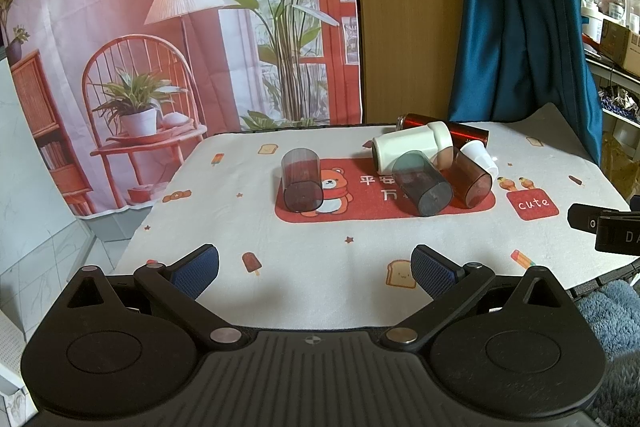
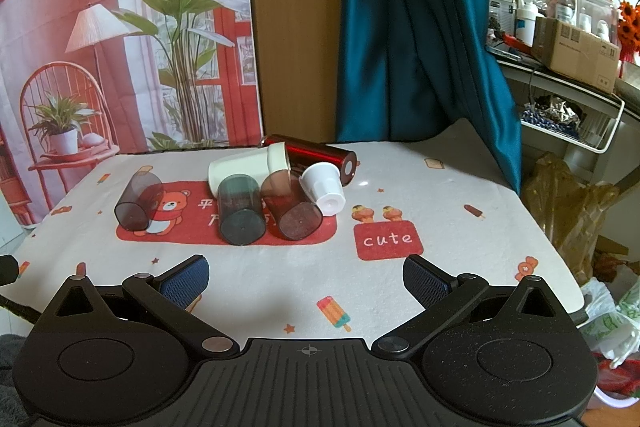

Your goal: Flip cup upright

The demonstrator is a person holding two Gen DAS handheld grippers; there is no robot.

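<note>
Smoke-tinted plastic is making up the nearest cups, and all of them are lying on their sides on the printed tablecloth [image 1: 320, 267]; none is standing upright yet. One grey cup [image 1: 301, 179] is lying alone on the left end of the red bear panel, its closed base facing the camera. To its right a cluster is crowding together: a teal cup [image 1: 420, 183], a brown cup [image 1: 468, 179], a cream tumbler [image 1: 412, 145], a small white cup [image 1: 480, 153] and, farthest, a red metallic can [image 1: 444, 131].

The left gripper [image 1: 316, 269] is hovering at the near edge with its jaws spread wide and holding nothing. The right gripper [image 2: 306, 281] is likewise hovering wide and empty, well short of the cluster.

Risks, as judged:
- The cups are round and lying free, so a glancing touch from one finger is likely sending the target rolling off across the cloth.
- The clustered cups are touching or overlapping; reaching for one is likely disturbing its neighbours.
- Smooth plastic gripped across the curved wall may be slipping during rotation.
- The cloth may be bunching under a dragged rim.

The lone grey cup is offering the cleanest approach.
</note>
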